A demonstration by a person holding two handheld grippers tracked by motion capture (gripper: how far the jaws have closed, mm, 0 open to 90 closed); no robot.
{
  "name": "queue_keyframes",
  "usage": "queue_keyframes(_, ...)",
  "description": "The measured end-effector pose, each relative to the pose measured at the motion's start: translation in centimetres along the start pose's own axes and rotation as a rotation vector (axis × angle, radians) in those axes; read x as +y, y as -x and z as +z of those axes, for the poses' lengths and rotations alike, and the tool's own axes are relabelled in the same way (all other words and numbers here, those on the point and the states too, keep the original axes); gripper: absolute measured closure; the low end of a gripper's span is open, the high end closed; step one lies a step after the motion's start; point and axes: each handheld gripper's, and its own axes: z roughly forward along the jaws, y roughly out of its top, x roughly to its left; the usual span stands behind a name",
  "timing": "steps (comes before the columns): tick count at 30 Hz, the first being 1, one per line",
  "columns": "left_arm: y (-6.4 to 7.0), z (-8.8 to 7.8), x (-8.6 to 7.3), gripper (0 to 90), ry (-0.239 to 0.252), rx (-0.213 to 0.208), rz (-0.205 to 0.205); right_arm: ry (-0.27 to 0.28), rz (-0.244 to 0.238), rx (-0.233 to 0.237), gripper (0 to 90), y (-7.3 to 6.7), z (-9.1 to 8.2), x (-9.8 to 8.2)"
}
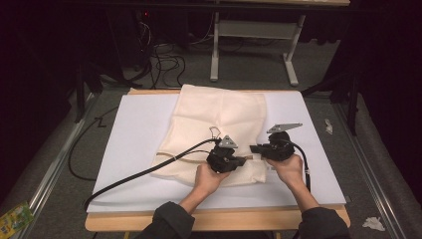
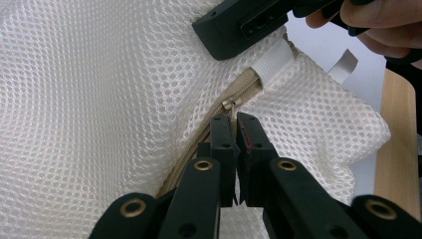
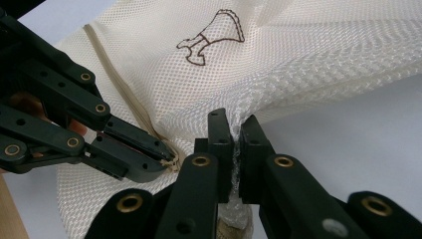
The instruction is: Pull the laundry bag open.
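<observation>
From the high view, a cream mesh bag lies flat on a white board on the table. It sits in the middle of the board, and its near edge is close to the person. The left gripper and the right gripper meet at the near right corner of the bag, tips almost touching. A hand holds each one. A black cable runs off to the left across the board.

In the left gripper view, the left gripper has its two black jaws squeezed tight together. They pinch the little metal zipper pull at the end of the tan zipper. The right gripper's black tip sits just past it, at the top, on a white fabric tab.

In the right gripper view, the right gripper has its jaws closed tight too, with a bunch of the bag's mesh caught between them. The left gripper comes in from the left and grips the end of the zipper. A small brown drawing is stitched on the bag farther off.
</observation>
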Motion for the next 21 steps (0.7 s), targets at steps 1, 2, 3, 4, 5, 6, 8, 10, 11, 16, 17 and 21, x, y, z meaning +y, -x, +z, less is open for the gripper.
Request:
queue_keyframes(1, -0.08, -0.02, -0.08, 87.3, -0.002, 0.000, -0.003, 0.000, 0.001, -0.002, 88.5, 0.00, -0.01, -0.01)
queue_keyframes(2, -0.17, -0.10, -0.16, 87.3, -0.007, 0.001, -0.003, 0.001, -0.001, -0.003, 88.5, 0.01, -0.05, -0.02)
queue_keyframes(3, -0.26, -0.17, -0.22, 87.3, -0.005, -0.002, -0.008, 0.002, 0.000, -0.003, 88.5, 0.03, -0.08, -0.03)
queue_keyframes(4, -0.30, -0.26, -0.25, 87.3, -0.006, 0.001, -0.010, 0.003, 0.000, -0.001, 88.5, 0.06, -0.06, -0.04)
queue_keyframes(5, -0.31, -0.36, -0.26, 87.3, -0.005, 0.000, -0.009, 0.003, -0.002, -0.003, 88.5, 0.04, -0.03, -0.03)
queue_keyframes(6, -0.27, -0.43, -0.27, 87.3, -0.002, 0.005, -0.009, 0.005, -0.003, -0.001, 88.4, 0.02, 0.00, -0.01)
queue_keyframes(8, -0.30, -0.59, -0.29, 87.3, 0.003, 0.006, -0.009, 0.014, -0.011, -0.003, 88.4, -0.07, 0.05, 0.06)
queue_keyframes(10, -0.37, -0.70, -0.28, 87.3, 0.005, 0.009, -0.009, 0.016, -0.010, -0.004, 88.4, -0.10, 0.06, 0.05)
queue_keyframes(11, -0.39, -0.73, -0.28, 87.3, 0.004, 0.010, -0.008, 0.014, -0.011, -0.004, 88.4, -0.07, 0.06, 0.03)
queue_keyframes(16, -0.39, -0.74, -0.29, 87.3, 0.003, 0.008, -0.008, 0.016, -0.011, -0.006, 88.4, 0.02, -0.09, -0.11)
queue_keyframes(17, -0.38, -0.76, -0.31, 87.3, 0.003, 0.009, -0.007, 0.017, -0.011, -0.005, 88.4, 0.05, -0.08, -0.14)
queue_keyframes(21, -0.50, -0.93, -0.52, 87.3, 0.000, 0.020, -0.008, 0.023, -0.005, -0.005, 88.4, 0.21, -0.15, -0.21)
